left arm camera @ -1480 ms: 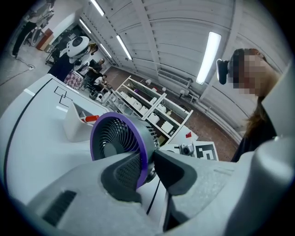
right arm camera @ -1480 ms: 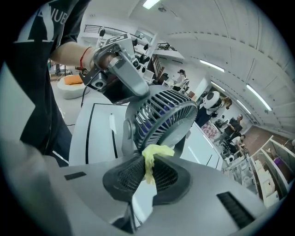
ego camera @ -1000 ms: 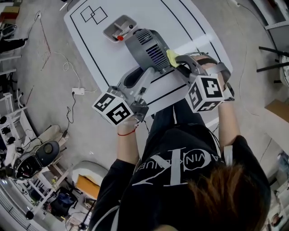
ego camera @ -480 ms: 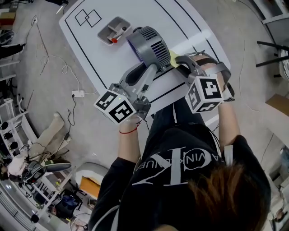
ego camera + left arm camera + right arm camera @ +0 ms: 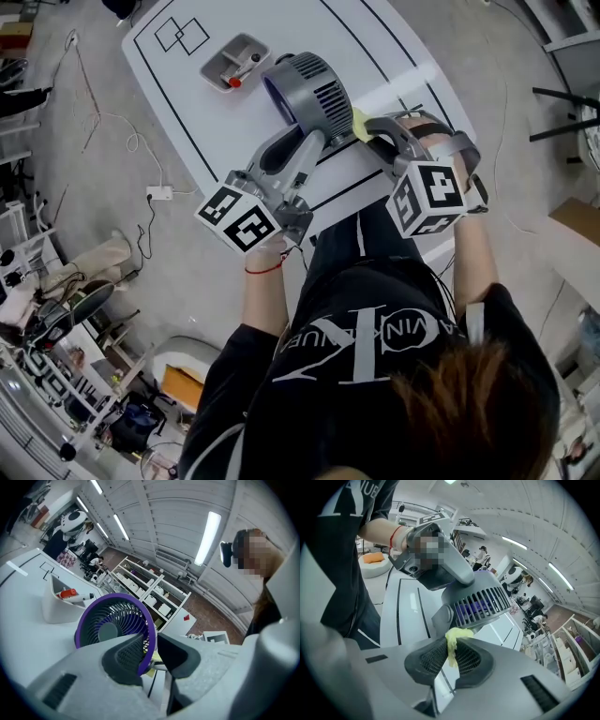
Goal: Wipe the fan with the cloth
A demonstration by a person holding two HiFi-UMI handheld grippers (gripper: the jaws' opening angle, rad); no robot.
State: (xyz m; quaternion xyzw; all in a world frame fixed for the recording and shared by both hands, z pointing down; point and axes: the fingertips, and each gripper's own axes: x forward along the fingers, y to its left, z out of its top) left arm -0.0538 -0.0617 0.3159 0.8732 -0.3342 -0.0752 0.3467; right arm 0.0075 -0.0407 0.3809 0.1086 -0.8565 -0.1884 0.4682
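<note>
A small grey fan with a purple front rim is tilted over the white table. My left gripper reaches in from the near side and is shut on the fan, with the purple rim against one pad. My right gripper is shut on a crumpled yellow cloth that touches the right side of the slotted rear housing. In the right gripper view the cloth sticks up between the two pads, just below the housing's slots.
A grey tray holding a red-capped item sits on the table just beyond the fan. Black lines mark the tabletop. Cables and a power strip lie on the floor at left. Shelves stand in the background.
The fan has turned a little in the left gripper's grip, and more of its purple front shows. The right gripper and the cloth stay at the housing's side.
</note>
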